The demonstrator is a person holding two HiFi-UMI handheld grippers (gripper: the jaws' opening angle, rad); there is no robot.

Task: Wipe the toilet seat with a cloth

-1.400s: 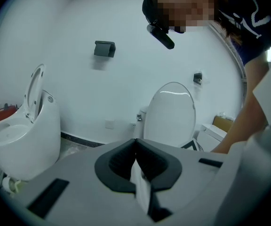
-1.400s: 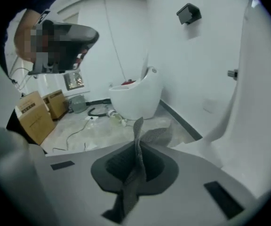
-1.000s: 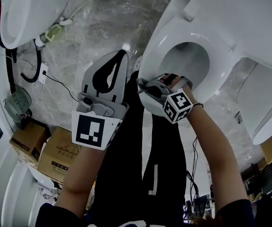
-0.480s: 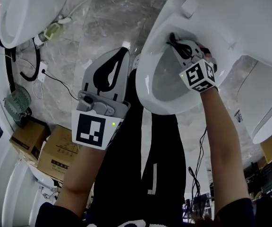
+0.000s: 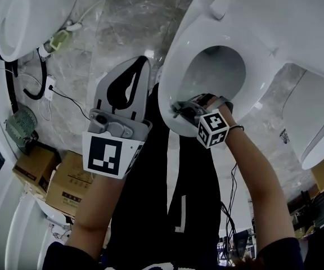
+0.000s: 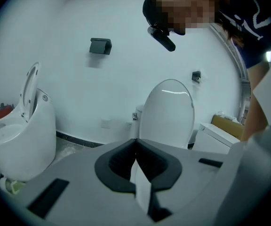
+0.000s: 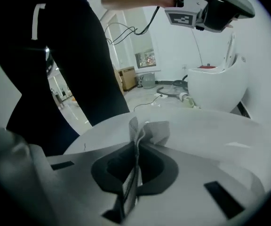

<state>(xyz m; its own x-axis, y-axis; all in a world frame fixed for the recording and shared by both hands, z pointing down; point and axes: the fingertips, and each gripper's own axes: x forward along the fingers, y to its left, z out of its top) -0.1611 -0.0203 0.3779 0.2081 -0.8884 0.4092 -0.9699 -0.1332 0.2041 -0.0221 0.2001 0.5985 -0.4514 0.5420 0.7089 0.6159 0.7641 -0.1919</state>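
Even cool indoor light, soft shadows; gripper views fisheye-warped, dark-vignetted corners; near foreground blurred; glare mild.

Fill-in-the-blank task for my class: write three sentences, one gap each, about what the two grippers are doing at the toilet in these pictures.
1. The right gripper has its jaws shut on a ___.
2. It is at the front rim of the toilet seat, which is ___ in colour.
3. The left gripper, jaws together, hangs off to the side over the grey ___.

Missing words: cloth; white; floor.
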